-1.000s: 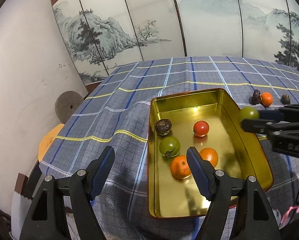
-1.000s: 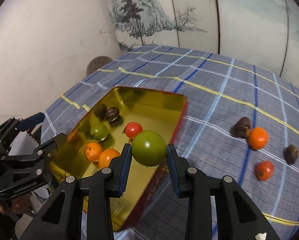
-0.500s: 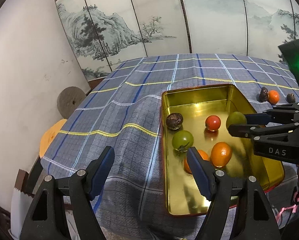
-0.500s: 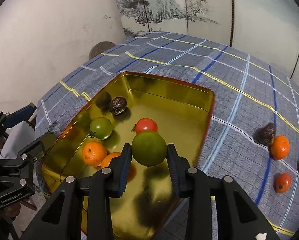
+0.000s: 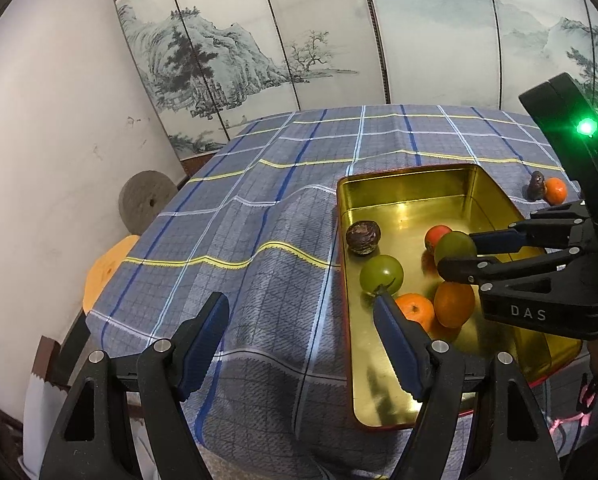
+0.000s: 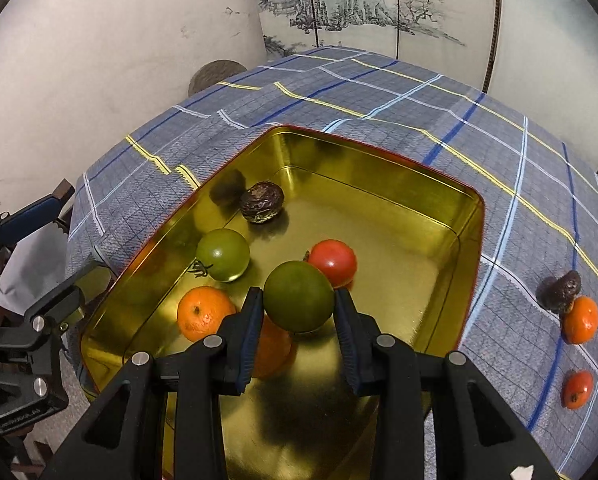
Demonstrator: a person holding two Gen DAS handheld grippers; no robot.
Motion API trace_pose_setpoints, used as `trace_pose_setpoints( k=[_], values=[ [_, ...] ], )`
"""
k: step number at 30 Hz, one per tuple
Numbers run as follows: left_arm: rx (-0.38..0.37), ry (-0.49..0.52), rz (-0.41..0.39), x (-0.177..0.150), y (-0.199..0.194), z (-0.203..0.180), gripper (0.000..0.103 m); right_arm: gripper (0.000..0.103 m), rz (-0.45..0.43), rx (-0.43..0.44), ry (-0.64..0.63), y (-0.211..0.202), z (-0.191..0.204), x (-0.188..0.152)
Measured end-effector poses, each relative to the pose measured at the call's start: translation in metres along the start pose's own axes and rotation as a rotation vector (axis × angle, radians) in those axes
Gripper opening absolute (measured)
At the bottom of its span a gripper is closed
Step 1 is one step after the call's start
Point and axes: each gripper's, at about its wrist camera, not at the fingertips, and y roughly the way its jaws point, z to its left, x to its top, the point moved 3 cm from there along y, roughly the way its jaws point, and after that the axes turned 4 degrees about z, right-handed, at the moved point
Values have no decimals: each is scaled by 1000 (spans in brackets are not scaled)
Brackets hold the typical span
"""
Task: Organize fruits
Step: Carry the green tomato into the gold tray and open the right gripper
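Now that the right gripper point(image 6: 299, 312) has swung in from the rim and come lower over the gold tin point(image 6: 451, 216), the green fruit point(image 6: 298, 296) pinched between its blue pads hangs just above the tin's floor, beside the red tomato point(image 6: 333, 262) — by my reckoning the drop is all that remains for this piece.

The left gripper point(image 5: 301, 336) has stayed at the tin's near corner, jaws spread on nothing.

Lying in the tin: one green tomato point(image 6: 223, 254), one red, two oranges point(image 6: 203, 312) and one dark wrinkled fruit point(image 6: 262, 202) — five, six with the carried one. Out on the checked cloth point(image 6: 379, 92) wait four more: two dark fruits point(image 6: 561, 290), an orange point(image 6: 580, 319) and a small red tomato point(image 6: 577, 389).
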Motion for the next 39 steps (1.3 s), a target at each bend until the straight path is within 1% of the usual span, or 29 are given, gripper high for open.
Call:
trace_pose_setpoints(
  k=[10,12,14,18,28,39],
  values=[
    [3,2,10,-4,3,3,75,35,-6,22,43,3,-4,4],
    [4,2,12,-5,3,2,75,40,-23,26,60,1,-6,6],
    [5,2,12,-6,3,2,75,41,-31,26,65,0,-8,6],
    [6,4,17,-6,3,2,75,41,-37,28,67,0,-8,6],
    [9,6,20,-7,3,0,75,41,-83,51,68,-9,-9,1],
    [13,30,18,-6,2,-9,75,41,-124,59,58,-20,-12,-12]
  ],
)
